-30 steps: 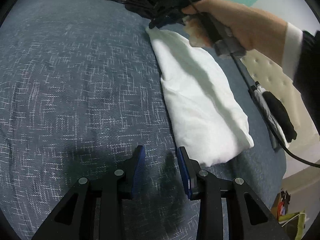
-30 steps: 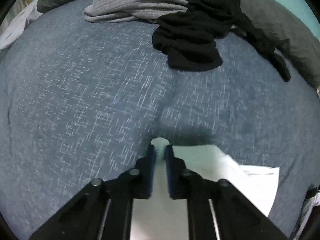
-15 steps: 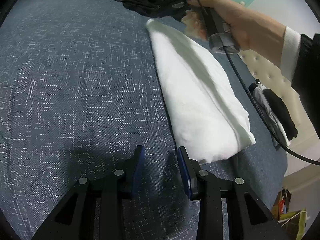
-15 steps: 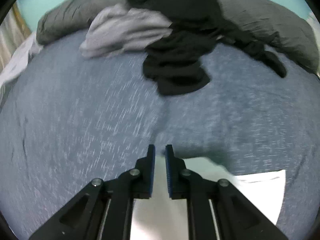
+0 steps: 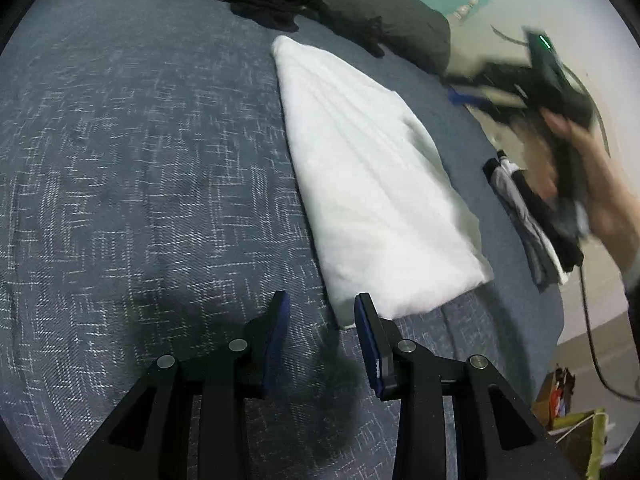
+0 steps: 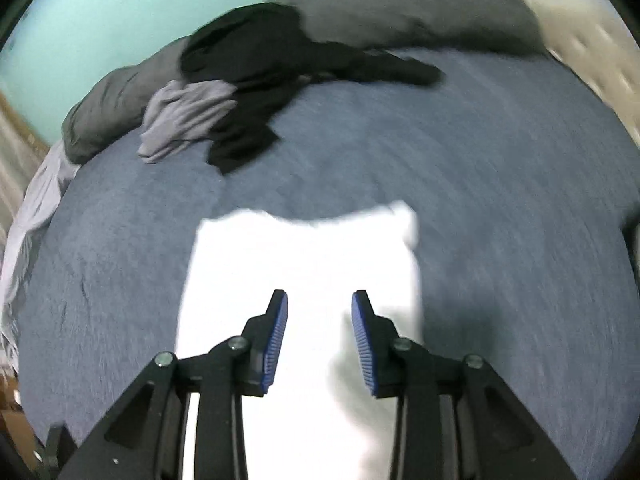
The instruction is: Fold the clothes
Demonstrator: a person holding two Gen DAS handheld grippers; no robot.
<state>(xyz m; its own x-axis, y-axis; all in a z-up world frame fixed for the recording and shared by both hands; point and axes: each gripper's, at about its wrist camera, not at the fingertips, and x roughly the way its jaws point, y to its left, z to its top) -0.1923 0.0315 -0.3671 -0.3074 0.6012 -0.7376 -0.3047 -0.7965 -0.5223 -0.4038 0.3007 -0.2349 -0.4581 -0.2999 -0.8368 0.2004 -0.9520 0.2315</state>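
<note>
The blue bed is carrying everything, and the folded white garment is lying on it as a long strip, its long axis running from the near edge by the left gripper away toward the pile of dark and grey clothes at the far side. The left gripper is hovering just beside the strip's near corner, jaws partly apart and holding nothing, so it is sitting nearer that end. The right gripper is hanging over the white cloth, its jaws having just been opening, nothing between them.
</note>
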